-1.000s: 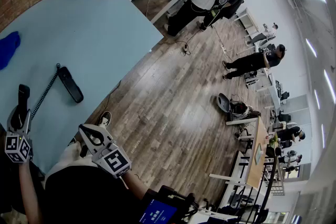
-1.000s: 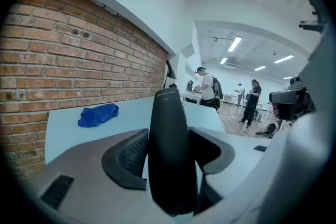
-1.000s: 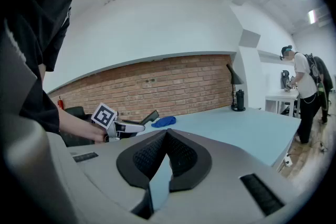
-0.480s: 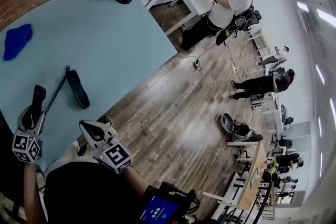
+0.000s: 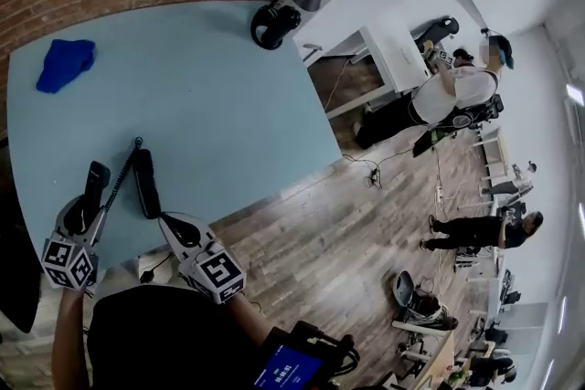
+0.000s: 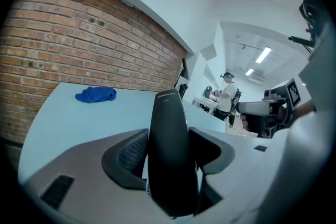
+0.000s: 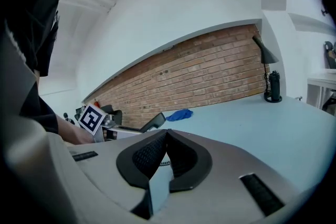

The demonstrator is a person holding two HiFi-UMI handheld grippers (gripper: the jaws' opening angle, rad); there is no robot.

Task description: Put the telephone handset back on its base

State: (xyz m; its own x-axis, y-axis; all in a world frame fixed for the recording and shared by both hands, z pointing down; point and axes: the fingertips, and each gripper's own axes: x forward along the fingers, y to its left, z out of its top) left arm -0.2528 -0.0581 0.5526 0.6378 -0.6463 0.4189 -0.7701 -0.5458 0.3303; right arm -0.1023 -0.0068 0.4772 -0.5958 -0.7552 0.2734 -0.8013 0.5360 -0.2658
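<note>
A black telephone part (image 6: pixel 168 155) stands upright between my left gripper's (image 6: pixel 168 139) jaws, and the pads press its sides. In the head view this part (image 5: pixel 92 181) rises from the left gripper (image 5: pixel 82 210) over the table's near left edge. Whether it is the base or the handset I cannot tell. A coiled cord (image 5: pixel 122 178) runs from it to a second long black part (image 5: pixel 144 183) lying flat on the light blue table (image 5: pixel 228 105). My right gripper (image 5: pixel 172 222) hangs just short of that part's near end. Its jaws (image 7: pixel 167 136) meet with nothing between them.
A blue cloth (image 5: pixel 66 64) lies at the table's far left by the brick wall. A black lamp base (image 5: pixel 272 25) stands at the far right corner. Wooden floor, white desks and several people (image 5: pixel 452 96) lie to the right.
The head view has swung toward the table. Both grippers have moved in to its near edge, the left still carrying its black part. The right gripper now sits close to the lying part.
</note>
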